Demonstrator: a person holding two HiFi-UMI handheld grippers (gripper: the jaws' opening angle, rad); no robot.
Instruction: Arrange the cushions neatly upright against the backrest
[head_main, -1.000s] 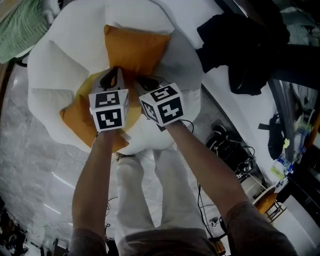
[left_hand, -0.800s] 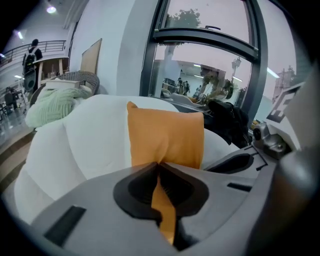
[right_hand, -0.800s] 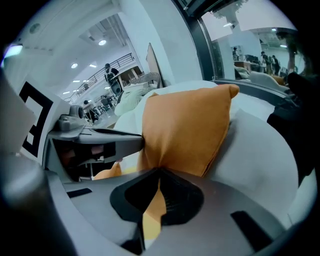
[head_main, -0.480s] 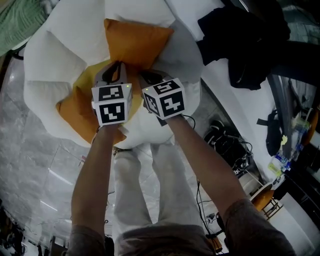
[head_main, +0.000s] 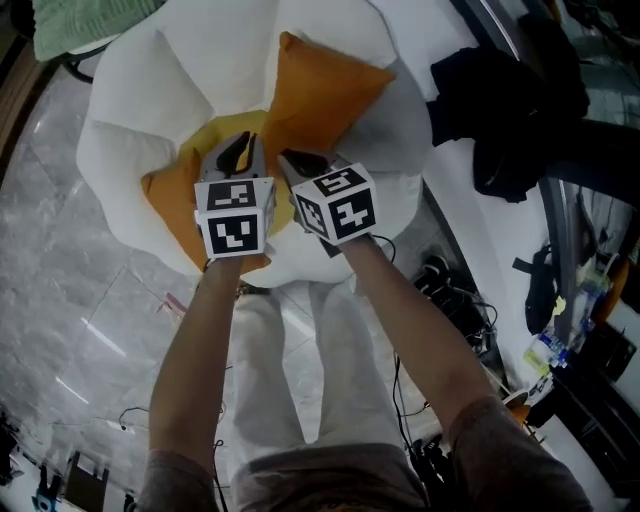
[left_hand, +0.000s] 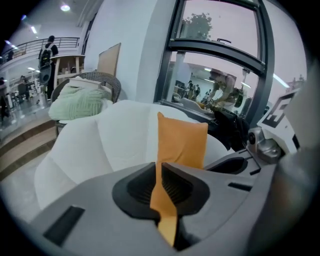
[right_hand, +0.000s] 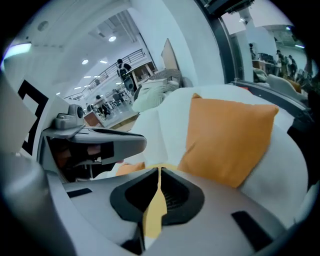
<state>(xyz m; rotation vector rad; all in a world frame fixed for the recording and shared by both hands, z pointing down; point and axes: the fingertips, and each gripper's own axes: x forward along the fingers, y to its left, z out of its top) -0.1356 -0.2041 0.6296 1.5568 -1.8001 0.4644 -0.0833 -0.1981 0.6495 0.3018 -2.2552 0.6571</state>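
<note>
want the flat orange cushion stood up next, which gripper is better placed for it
Left, likely. The left gripper is beside the flat orange cushion, with orange fabric between its opening fingers. The right gripper is shut on the yellow seat pad.

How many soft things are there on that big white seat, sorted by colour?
Orange cushions: 2
Yellow centre pad: 1
White petal-shaped chair itself: 1
Total: 4
</note>
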